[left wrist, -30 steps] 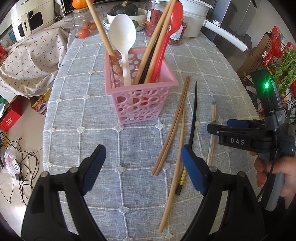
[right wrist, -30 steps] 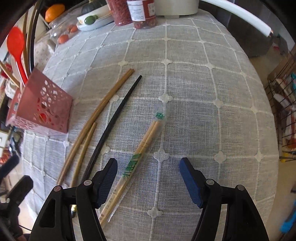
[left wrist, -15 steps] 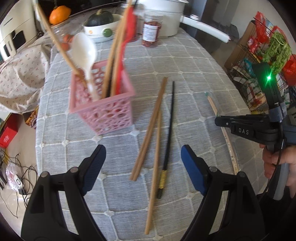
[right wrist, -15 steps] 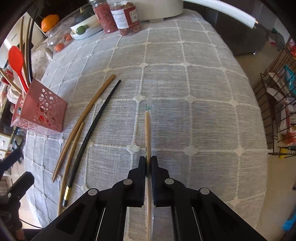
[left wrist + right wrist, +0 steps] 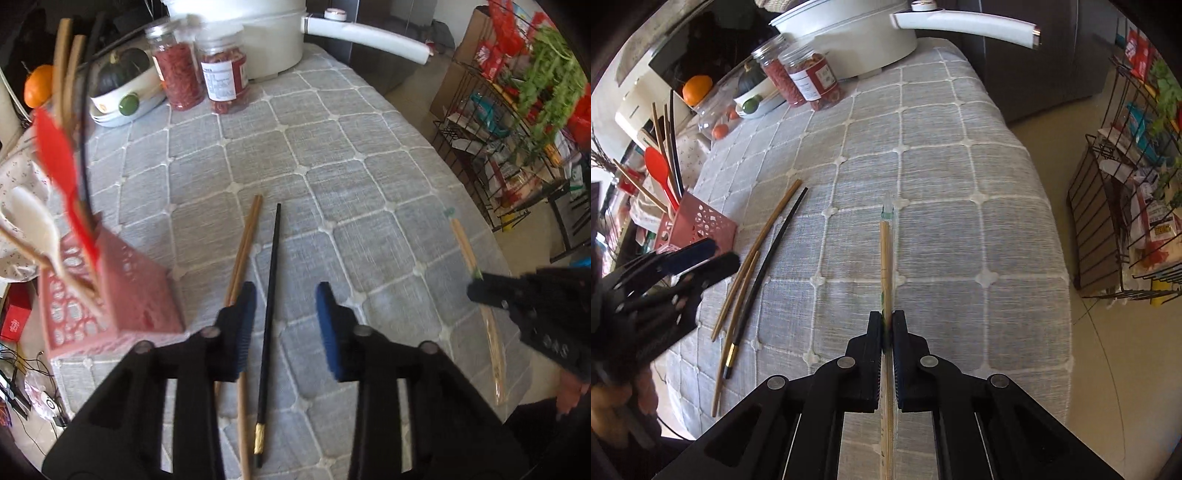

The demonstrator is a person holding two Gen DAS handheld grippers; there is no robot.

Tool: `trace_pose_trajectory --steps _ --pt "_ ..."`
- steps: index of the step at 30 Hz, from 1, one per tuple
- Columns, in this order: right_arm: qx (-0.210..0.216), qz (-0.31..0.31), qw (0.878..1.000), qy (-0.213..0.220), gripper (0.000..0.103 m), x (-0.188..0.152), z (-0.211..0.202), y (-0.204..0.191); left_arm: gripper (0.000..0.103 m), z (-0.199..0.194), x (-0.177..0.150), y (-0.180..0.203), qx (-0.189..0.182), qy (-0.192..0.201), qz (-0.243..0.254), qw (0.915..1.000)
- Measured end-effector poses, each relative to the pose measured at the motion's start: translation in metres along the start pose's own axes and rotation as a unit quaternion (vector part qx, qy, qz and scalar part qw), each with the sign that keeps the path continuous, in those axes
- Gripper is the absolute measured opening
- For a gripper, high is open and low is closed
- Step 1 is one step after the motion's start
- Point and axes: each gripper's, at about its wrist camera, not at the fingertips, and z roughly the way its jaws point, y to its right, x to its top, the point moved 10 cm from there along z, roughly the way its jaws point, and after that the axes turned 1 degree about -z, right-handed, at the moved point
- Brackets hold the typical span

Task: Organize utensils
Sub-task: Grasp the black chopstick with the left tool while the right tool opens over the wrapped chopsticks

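My right gripper (image 5: 886, 325) is shut on the wrapped bamboo chopsticks (image 5: 885, 258), which point forward over the grey tablecloth; they also show in the left wrist view (image 5: 466, 247). My left gripper (image 5: 282, 314) is open, its fingers on either side of a black chopstick (image 5: 269, 295) that lies on the cloth beside two brown chopsticks (image 5: 243, 251). The pink utensil basket (image 5: 110, 299) stands at the left with a red spoon (image 5: 55, 151), a white spoon (image 5: 37, 229) and several chopsticks in it.
Two jars (image 5: 207, 74), a white pot with a long handle (image 5: 273, 29) and a bowl with a squash (image 5: 125, 92) stand at the far end of the table (image 5: 369, 155). A wire rack (image 5: 1126, 221) of goods stands to the right.
My left gripper moved right and down over the black chopstick, its fingers closer together. My right gripper, shut on the wrapped chopsticks since half a second ago, still holds them.
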Motion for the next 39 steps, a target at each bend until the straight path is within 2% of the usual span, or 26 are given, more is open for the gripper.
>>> trace_pose_trajectory --steps 5,11,15,16,17,20,28,33,39 --pt "0.017 0.0 1.0 0.005 0.005 0.001 -0.01 0.003 0.022 0.028 0.012 0.002 0.025 -0.025 0.003 0.9994" --pt "0.032 0.0 0.999 0.007 0.006 0.004 -0.014 -0.001 0.019 0.062 0.0 -0.009 0.042 -0.073 -0.018 0.9963" --pt "0.032 -0.001 0.999 0.004 0.006 0.004 -0.013 -0.004 0.017 0.063 -0.001 -0.011 0.025 -0.064 -0.033 0.9971" --pt "0.031 0.0 1.0 0.005 0.006 0.005 -0.013 -0.004 0.009 0.062 -0.002 -0.011 0.02 -0.063 -0.034 0.9972" --pt "0.031 0.001 1.0 0.005 0.006 0.005 -0.013 -0.003 0.008 0.062 -0.003 -0.014 0.023 -0.062 -0.033 0.9973" --pt "0.026 0.009 1.0 0.015 0.006 0.008 -0.016 -0.003 0.006 0.052 -0.007 -0.013 0.042 -0.036 -0.019 0.9983" --pt "0.043 0.003 0.997 0.067 0.006 0.016 -0.043 -0.032 0.006 -0.033 -0.02 -0.016 0.002 0.049 -0.021 0.9986" --pt "0.056 -0.011 0.993 0.104 0.005 0.017 -0.063 -0.054 0.006 -0.082 -0.029 -0.025 -0.009 0.108 -0.027 0.9937" --pt "0.068 -0.029 0.985 0.153 0.005 0.021 -0.087 -0.076 0.006 -0.121 -0.037 -0.036 -0.019 0.165 -0.017 0.9859"
